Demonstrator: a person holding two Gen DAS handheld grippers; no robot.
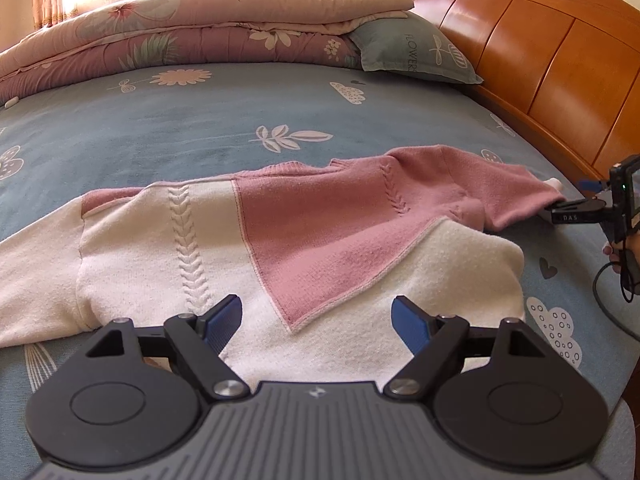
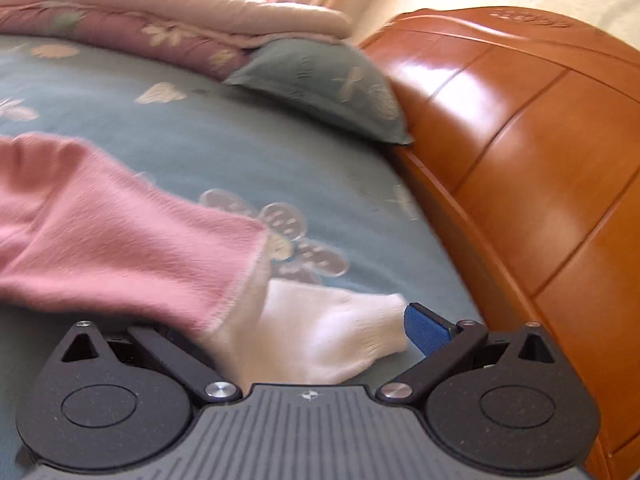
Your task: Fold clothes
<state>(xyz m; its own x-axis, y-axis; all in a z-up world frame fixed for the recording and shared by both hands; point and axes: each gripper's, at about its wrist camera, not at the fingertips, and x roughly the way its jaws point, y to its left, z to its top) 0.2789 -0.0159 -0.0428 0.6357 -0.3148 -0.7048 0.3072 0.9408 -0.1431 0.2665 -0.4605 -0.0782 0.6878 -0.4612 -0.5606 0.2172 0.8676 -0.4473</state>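
Note:
A pink and white knit sweater (image 1: 304, 232) lies spread flat on the blue bedsheet (image 1: 168, 128). My left gripper (image 1: 317, 322) hovers open over its white lower part, with nothing between the blue pads (image 1: 408, 322). The pink right sleeve (image 2: 120, 240) ends in a white cuff (image 2: 328, 336). That cuff lies between the wide-open jaws of my right gripper (image 2: 308, 332); one blue pad (image 2: 426, 330) shows beside it and the other finger is hidden under the sleeve. In the left wrist view the right gripper (image 1: 562, 210) is at the sleeve's end, near the bed's right edge.
A wooden headboard (image 1: 532, 52) runs along the right side. A grey-green pillow (image 1: 408, 48) and a folded floral quilt (image 1: 180, 36) sit at the far end of the bed. A hand (image 1: 614, 250) and a cable (image 1: 604, 292) trail behind the right gripper.

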